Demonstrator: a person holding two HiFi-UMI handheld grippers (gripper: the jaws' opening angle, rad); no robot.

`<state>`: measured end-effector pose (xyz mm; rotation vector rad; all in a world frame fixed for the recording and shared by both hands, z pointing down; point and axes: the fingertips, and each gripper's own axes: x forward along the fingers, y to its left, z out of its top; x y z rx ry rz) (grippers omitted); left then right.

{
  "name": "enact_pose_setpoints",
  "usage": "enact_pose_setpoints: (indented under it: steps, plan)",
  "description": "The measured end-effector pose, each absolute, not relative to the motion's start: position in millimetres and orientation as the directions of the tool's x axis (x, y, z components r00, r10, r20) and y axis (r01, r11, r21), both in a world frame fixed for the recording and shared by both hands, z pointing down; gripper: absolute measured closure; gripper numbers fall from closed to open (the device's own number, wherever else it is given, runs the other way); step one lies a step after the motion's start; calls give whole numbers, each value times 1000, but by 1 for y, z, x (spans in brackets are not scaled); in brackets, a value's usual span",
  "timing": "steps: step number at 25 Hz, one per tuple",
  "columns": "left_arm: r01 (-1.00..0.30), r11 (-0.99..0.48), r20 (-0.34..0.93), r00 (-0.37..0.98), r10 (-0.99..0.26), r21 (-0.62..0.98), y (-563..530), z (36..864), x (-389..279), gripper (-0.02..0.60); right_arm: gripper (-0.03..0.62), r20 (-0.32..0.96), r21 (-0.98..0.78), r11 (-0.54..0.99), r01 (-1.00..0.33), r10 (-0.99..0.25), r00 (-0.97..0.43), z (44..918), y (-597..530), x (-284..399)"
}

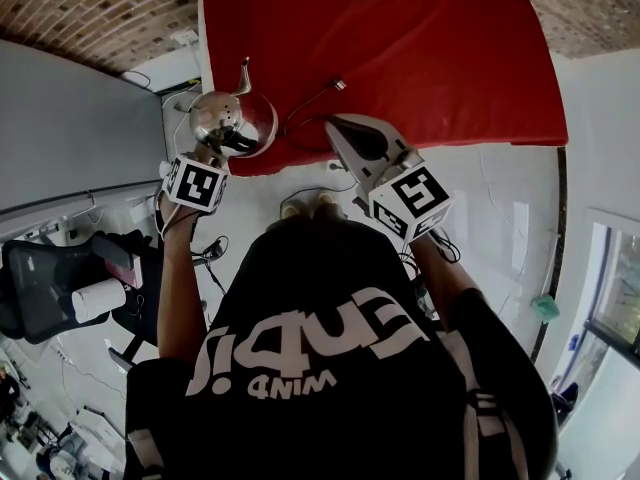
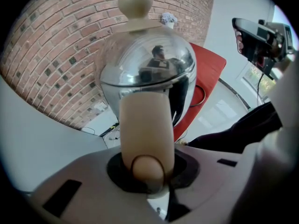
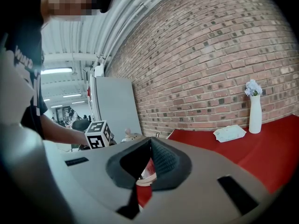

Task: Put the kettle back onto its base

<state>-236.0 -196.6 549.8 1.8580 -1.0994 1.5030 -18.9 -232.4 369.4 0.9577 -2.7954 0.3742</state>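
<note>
Chrome-bodied with beige fittings, the kettle [image 1: 232,120] hangs from the left gripper [image 1: 212,154] in the head view. It sits just beyond that gripper's tips, over the near left corner of the red table [image 1: 450,68]. Whether its bottom touches the table cannot be told. Its thin spout [image 1: 243,72] points away from the jaws. To the right of them a dark cable [image 1: 305,103] loops across the red top. Past the cable is the right gripper [image 1: 331,124], its tips drawn to a single point above the table's near edge.

In the left gripper view, the fingers [image 2: 185,171] are clamped on the kettle's beige handle [image 2: 145,125], which rises straight out from between them. The mirrored body [image 2: 147,69] is directly ahead and the round lid knob [image 2: 135,1] is farthest from the grip. A brick wall [image 2: 60,55] lies beyond on the left.

In the right gripper view, the dark fingers [image 3: 166,160] meet at their tips with nothing held. Through the gap below the tips a pale round thing [image 3: 145,175] shows, too little of it to name. To the left of the tips are the left gripper's marker cube [image 3: 98,134] and, beside it, the kettle's lid. Well off to the right, on the red top, are a white packet [image 3: 230,133] and a white vase [image 3: 254,112] against the bricks.
</note>
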Motion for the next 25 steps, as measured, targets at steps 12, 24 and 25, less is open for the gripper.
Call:
enact_pose_setpoints:
  steps: [12,24,25]
  plan:
    - [-810,-575,965,48,-259,-114,-208,551,-227,523,574,239,-187,761,-621,-578,-780,374,-231,-12]
    - [-806,-581,986,-12,-167,-109,-200,551,-234,520,574,231,-182,751,-634,-594,-770,372,-227,-7]
    - [-806,-582,985,-9,-171,-108,-200,551,-235,520,573,232,-183,751,-635,-594,-770,372,-227,-7]
